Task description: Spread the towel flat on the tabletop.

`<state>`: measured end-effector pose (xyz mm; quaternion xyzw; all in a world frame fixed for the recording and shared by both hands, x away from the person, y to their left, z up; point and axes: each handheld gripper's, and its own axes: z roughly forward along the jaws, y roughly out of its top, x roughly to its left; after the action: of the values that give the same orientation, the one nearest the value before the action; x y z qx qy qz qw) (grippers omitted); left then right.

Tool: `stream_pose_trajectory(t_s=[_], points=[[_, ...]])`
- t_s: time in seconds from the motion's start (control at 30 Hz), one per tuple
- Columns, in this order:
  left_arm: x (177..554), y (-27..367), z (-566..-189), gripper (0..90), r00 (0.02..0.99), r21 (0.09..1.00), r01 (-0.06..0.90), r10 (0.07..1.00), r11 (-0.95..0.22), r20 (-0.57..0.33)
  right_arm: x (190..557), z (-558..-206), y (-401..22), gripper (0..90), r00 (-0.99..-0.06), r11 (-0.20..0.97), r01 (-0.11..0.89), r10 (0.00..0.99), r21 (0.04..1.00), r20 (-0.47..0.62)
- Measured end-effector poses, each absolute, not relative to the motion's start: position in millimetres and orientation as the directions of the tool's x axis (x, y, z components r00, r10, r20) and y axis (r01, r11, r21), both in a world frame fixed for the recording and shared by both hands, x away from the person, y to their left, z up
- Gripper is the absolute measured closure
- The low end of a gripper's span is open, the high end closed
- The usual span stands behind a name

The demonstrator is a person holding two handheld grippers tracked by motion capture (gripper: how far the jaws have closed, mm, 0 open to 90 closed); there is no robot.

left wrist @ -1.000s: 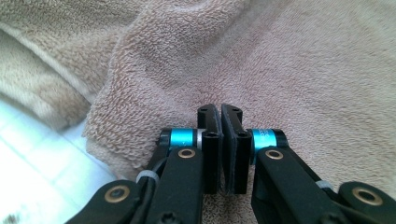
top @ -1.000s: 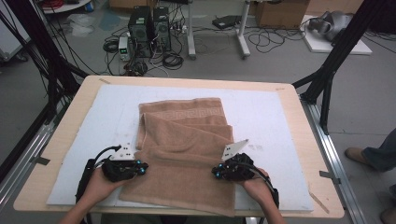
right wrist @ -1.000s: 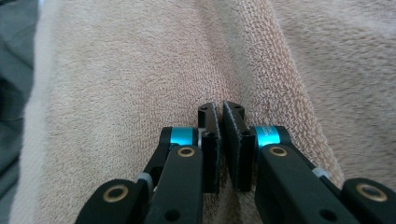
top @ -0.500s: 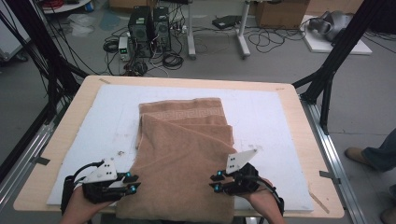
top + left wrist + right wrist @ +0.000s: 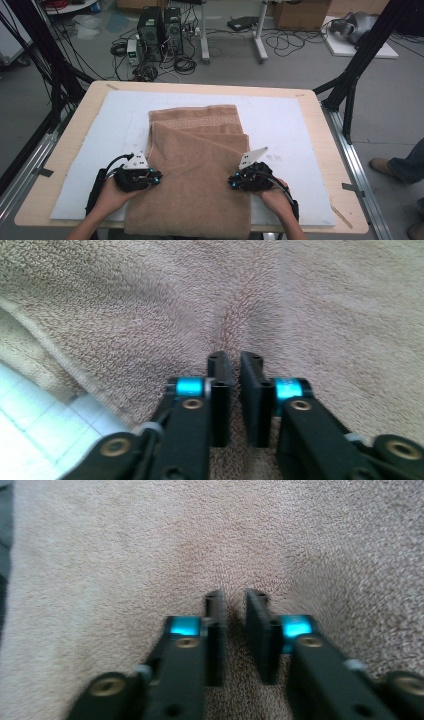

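On the white mat [image 5: 300, 125], each gripper, left [image 5: 152, 176] and right [image 5: 235, 182], has just closed, pinching the tan towel [image 5: 197, 170].

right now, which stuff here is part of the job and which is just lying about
Part of the job:
- tan towel, partly folded on the white mat
- left tool, shut on the towel's left side
- right tool, shut on its right side

Lying about:
- computer towers on the floor
- loose cables
- cardboard box
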<state>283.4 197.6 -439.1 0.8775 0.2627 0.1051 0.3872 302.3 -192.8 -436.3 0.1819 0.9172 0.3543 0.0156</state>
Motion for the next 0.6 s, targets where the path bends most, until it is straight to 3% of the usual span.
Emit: stream_pose_trajectory(t_s=[0.43, 0.6], points=[[225, 222, -428, 84.5, 0.865, 0.77, 0.344, 0.501, -0.537, -0.037, 259, -424, -181, 83.6, -0.973, 0.712, 0.223, 0.203, 0.666, 0.109], [230, 221, -413, 72.1, 0.861, 0.796, 0.323, 0.508, -0.511, -0.023, 260, -409, -190, 74.4, -0.966, 0.657, 0.231, 0.243, 0.718, 0.089]])
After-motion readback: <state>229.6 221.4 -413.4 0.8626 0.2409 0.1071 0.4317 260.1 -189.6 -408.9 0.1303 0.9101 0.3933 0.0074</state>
